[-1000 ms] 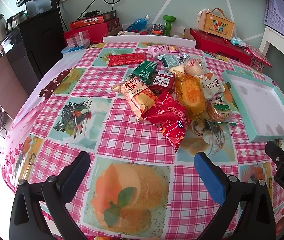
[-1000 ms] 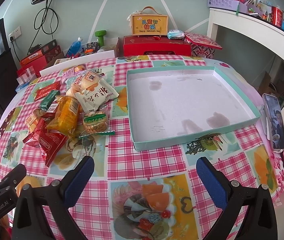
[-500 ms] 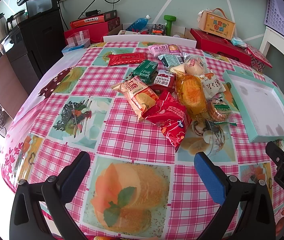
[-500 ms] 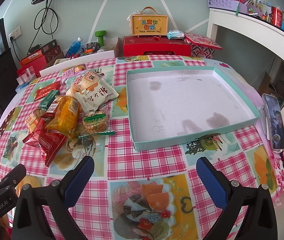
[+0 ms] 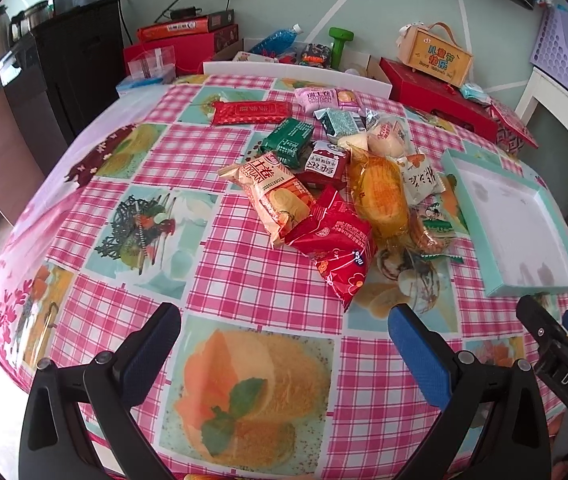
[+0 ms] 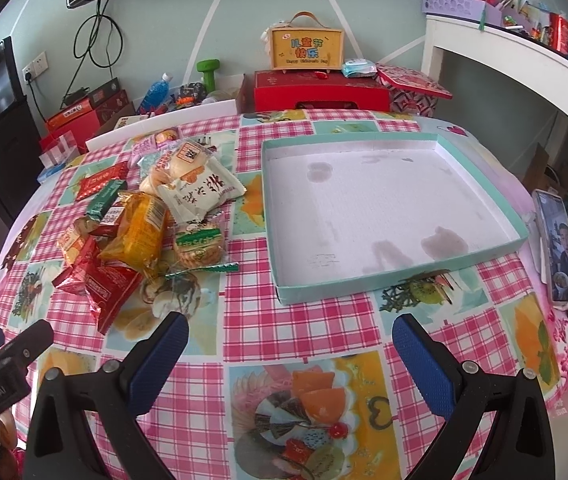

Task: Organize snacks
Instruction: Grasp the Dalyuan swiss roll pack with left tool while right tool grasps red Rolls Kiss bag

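Note:
A pile of snack packets lies in the middle of the checked table: a red packet [image 5: 338, 250], an orange cake packet [image 5: 380, 196], a tan biscuit packet [image 5: 276, 192] and a green one [image 5: 290, 140]. The same pile shows in the right wrist view, with the red packet [image 6: 104, 284] and a white packet [image 6: 200, 192]. A shallow teal tray [image 6: 400, 280] with nothing in it sits to the right of the pile; it also shows in the left wrist view [image 5: 532, 290]. My left gripper [image 5: 284, 336] is open and empty, near the table's front edge. My right gripper [image 6: 290, 344] is open and empty, in front of the tray.
A phone [image 6: 558, 248] lies at the table's right edge. Red boxes [image 6: 320, 92] and a yellow gift box [image 6: 306, 48] stand behind the table. A black cabinet [image 5: 80, 60] is at the far left, a white shelf [image 6: 524, 64] at the right.

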`<control>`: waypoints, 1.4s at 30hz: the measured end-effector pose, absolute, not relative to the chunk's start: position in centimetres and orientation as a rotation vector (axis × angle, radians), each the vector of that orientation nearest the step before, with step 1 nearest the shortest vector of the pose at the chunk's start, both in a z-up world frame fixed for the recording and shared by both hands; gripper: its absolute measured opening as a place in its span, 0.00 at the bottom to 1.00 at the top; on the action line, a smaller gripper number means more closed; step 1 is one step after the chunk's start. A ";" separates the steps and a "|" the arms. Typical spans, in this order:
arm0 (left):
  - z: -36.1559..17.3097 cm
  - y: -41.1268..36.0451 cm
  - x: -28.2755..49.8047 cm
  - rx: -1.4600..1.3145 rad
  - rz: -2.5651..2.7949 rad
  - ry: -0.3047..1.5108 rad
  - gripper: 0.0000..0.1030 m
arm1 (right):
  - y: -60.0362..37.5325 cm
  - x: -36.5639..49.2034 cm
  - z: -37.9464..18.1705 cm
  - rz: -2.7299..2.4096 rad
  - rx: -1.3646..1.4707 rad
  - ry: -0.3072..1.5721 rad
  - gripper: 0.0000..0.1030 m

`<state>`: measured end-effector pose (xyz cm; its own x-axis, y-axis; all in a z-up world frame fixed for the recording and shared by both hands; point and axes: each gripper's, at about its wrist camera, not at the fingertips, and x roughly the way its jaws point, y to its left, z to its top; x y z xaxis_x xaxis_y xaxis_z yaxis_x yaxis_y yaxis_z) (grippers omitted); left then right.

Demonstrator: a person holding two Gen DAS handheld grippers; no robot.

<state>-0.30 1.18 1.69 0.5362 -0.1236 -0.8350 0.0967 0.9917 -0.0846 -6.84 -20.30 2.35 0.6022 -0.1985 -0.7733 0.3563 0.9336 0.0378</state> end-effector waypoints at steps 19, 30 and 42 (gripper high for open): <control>0.5 3.1 6.7 -0.282 -0.160 1.177 1.00 | -16.7 -1.1 1.5 -0.146 0.164 0.929 1.00; -0.5 4.3 10.3 -0.210 -0.098 1.295 1.00 | -12.1 1.8 0.7 -0.001 0.107 0.964 1.00; -0.7 6.0 13.3 -0.229 -0.092 1.323 1.00 | -10.3 5.0 0.1 0.003 0.231 1.003 1.00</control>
